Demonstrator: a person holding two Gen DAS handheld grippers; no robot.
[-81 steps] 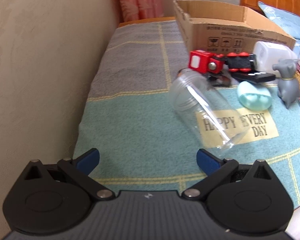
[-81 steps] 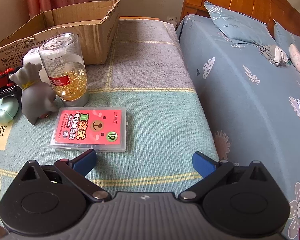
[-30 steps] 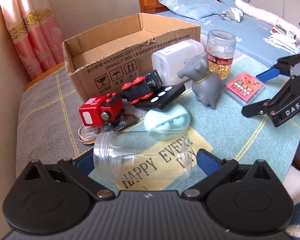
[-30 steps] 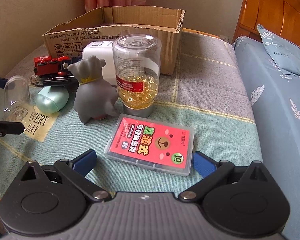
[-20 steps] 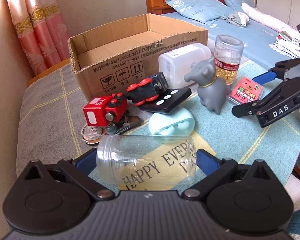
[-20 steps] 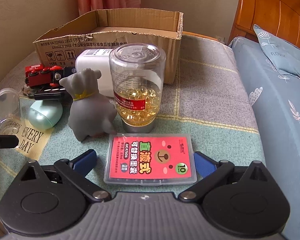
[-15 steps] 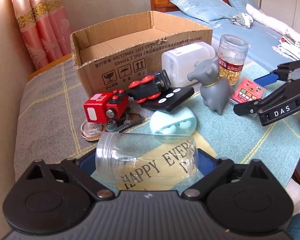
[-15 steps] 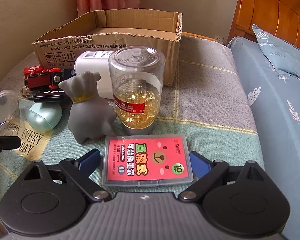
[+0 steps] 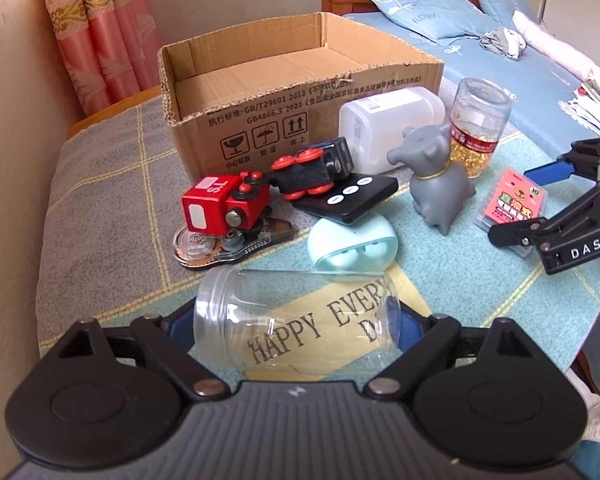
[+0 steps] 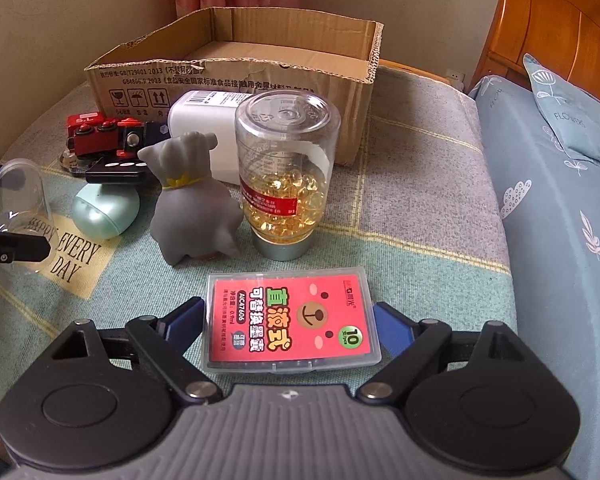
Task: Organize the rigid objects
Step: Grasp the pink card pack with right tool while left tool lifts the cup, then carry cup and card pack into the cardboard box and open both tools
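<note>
Pink curtains (image 9: 100, 36) hang in the corner by a beige wall (image 9: 12, 120). A bed (image 10: 560, 220) with a wooden headboard (image 10: 556, 28) stands just beside the tabletop, covered by a blue patterned sheet. Blue pillows (image 9: 416, 12) lean at its head, and farther down lies a crumpled grey thing (image 9: 500, 40), perhaps clothing.

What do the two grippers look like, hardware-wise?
Both match: black scissor-style linkage arms with silver pivot pins, two round black discs on a ribbed grey base, and blue fingertip pads. The left gripper looks identical to the right gripper. The right one carries white "DAS" lettering on its side. No cables or sleeves visible.
</note>
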